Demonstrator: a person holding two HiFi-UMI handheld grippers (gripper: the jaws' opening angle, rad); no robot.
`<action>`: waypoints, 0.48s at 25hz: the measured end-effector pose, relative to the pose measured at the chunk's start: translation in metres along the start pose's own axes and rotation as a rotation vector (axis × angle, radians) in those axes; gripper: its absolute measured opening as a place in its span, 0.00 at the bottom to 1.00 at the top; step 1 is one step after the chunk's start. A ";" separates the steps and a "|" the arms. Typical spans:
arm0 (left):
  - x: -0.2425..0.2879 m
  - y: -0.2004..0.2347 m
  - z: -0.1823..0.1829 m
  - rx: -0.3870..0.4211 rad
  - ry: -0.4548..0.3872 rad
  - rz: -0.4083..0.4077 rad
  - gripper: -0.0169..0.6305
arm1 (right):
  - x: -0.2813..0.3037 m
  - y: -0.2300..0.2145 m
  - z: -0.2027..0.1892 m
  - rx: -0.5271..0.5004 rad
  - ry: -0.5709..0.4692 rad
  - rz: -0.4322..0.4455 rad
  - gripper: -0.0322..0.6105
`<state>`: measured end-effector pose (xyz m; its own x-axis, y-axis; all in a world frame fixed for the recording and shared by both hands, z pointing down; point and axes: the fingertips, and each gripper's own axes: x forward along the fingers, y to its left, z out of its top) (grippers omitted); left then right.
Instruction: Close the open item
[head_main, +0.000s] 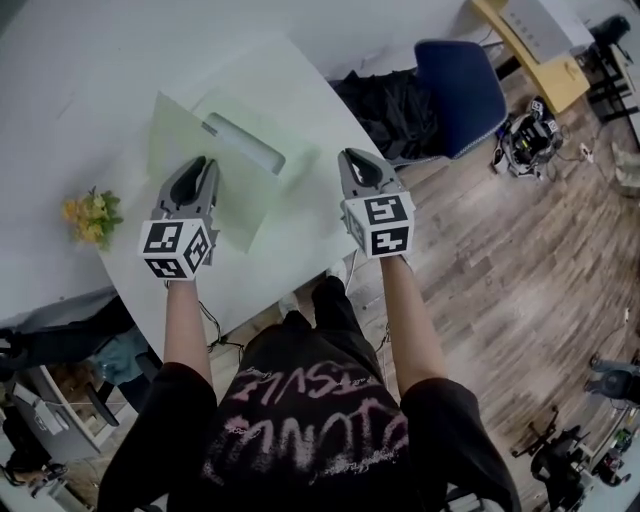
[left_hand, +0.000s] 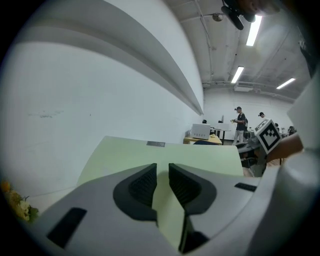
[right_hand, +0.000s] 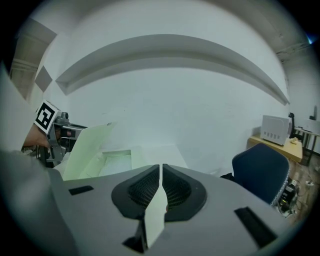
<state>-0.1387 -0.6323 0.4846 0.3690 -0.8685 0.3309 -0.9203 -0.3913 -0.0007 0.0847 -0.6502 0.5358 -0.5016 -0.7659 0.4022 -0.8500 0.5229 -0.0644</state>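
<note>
The white desk (head_main: 60, 90) spreads out ahead of both claws and under them. The pale green box (head_main: 290, 105) lies on it, open, ahead of the claws and between them. Inside the box is a long light grey thing (head_main: 245, 143), a little ahead of the left claw's tip; I cannot tell what it is. A blue chair (head_main: 460, 80) stands off the desk, ahead of the right claw and to its right.

The left flap (head_main: 185, 130) stands up from the box, just ahead of the left claw (head_main: 204, 163). Its edge runs between the jaws of this claw, which are only a little apart, and the pads touch it on both sides, so the claw has hold of it.

The right claw (head_main: 352, 157) is almost fully closed, pinching the thin edge of the right flap (right_hand: 156, 210).

Small yellow flowers (head_main: 90, 215) lie on the desk to the left of the left claw, near the desk's edge.
</note>
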 end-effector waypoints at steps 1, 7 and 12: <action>0.007 -0.002 -0.001 0.002 0.008 -0.011 0.13 | 0.001 -0.003 -0.002 0.002 0.003 -0.004 0.09; 0.047 -0.009 -0.018 -0.001 0.064 -0.057 0.13 | 0.007 -0.018 -0.013 0.022 0.022 -0.027 0.09; 0.073 -0.020 -0.037 0.042 0.142 -0.093 0.15 | 0.012 -0.029 -0.022 0.035 0.039 -0.039 0.09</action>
<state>-0.0986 -0.6763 0.5439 0.4277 -0.7773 0.4614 -0.8757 -0.4829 -0.0018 0.1068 -0.6660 0.5621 -0.4624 -0.7699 0.4398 -0.8739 0.4795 -0.0795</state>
